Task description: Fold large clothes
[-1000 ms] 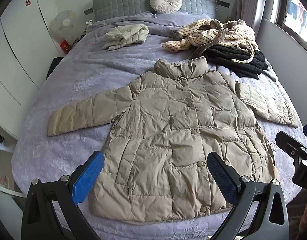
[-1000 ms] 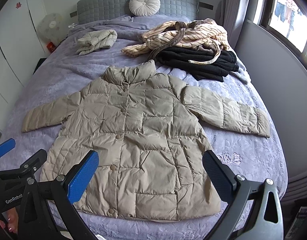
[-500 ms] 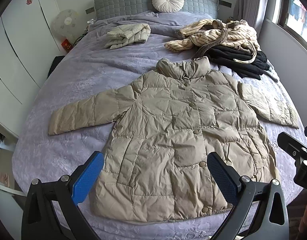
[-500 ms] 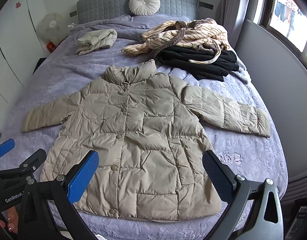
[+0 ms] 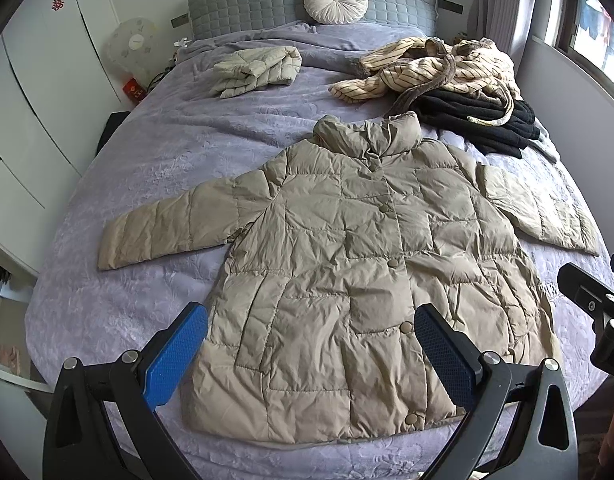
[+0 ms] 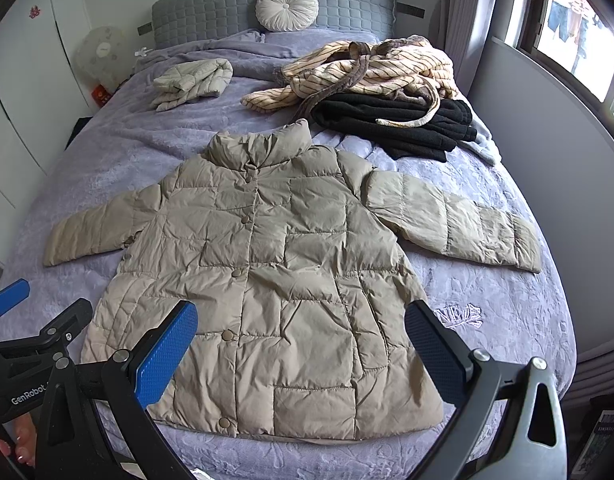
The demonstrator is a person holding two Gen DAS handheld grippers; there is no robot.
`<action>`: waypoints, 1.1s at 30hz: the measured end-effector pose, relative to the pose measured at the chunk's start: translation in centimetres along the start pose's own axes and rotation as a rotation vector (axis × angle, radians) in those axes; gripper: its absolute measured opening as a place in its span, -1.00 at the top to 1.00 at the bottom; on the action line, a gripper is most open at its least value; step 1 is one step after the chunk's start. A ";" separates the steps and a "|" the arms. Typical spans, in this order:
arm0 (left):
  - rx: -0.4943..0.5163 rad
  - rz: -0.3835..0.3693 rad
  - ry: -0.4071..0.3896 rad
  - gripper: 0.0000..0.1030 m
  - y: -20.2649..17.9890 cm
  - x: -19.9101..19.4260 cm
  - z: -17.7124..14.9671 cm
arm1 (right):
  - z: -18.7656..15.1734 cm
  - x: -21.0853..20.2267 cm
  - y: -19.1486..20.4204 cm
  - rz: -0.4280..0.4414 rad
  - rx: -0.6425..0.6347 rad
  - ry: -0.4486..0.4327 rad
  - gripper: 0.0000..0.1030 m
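Left wrist view: my left gripper (image 5: 311, 350) hangs with its blue-padded fingers spread wide and empty above the hem of a beige quilted down coat (image 5: 347, 272), which lies flat, buttoned front up, on the lavender plush bedspread (image 5: 147, 168). My right gripper (image 6: 301, 346), seen in the right wrist view, is just as wide and holds nothing, poised over the same hem a little farther along; its black frame also shows at the right edge of the left view.

The coat runs lengthwise along the bed: its stand-up collar (image 6: 259, 146) points toward the grey quilted headboard (image 6: 211, 4), its hem toward me at the foot, and both sleeves stretch out sideways, well apart.

Beyond the collar, a heap of cream striped garment with a brown belt (image 6: 371, 68) rests on folded black clothing (image 6: 399, 122), which lies just beside the coat's shoulder on the window side. A small folded cream quilted jacket (image 5: 259, 70) sits apart, nearer the white wardrobe doors (image 5: 39, 92). A round white pleated cushion (image 5: 335, 2) leans against the headboard, and a pale round fan (image 5: 133, 42) stands in the corner beside the bed. Nothing lies on the coat itself.
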State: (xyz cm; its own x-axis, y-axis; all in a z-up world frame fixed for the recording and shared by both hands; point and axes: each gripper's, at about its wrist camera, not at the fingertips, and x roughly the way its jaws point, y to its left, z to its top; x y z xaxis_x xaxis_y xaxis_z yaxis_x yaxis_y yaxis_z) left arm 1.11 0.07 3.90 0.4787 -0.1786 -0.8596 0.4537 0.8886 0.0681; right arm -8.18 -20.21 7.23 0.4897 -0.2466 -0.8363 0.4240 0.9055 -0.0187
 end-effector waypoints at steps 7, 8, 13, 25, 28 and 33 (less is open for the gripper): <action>0.001 0.000 0.001 -1.00 -0.1 0.0 0.0 | 0.0 0.0 0.1 0.000 0.000 0.001 -1.00; 0.001 0.000 0.001 -1.00 -0.1 0.0 0.0 | 0.0 -0.1 0.2 0.000 0.001 0.002 -1.00; 0.001 0.000 0.001 -1.00 -0.1 0.0 0.0 | 0.0 0.0 0.1 -0.003 0.002 0.001 -1.00; 0.001 0.000 0.002 -1.00 -0.2 -0.1 0.1 | -0.1 0.0 0.4 -0.002 -0.001 0.004 -1.00; 0.001 0.000 0.002 -1.00 -0.2 -0.1 0.1 | -0.1 0.1 0.4 -0.003 0.000 0.004 -1.00; 0.002 0.000 0.003 -1.00 -0.2 -0.1 0.1 | 0.0 0.2 0.3 -0.003 0.002 0.005 -1.00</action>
State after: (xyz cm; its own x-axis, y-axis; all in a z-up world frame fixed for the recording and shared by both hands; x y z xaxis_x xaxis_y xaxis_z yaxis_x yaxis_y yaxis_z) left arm 1.05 -0.14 4.01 0.4765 -0.1778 -0.8610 0.4551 0.8878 0.0685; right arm -7.96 -19.96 7.01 0.4850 -0.2477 -0.8387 0.4266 0.9042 -0.0204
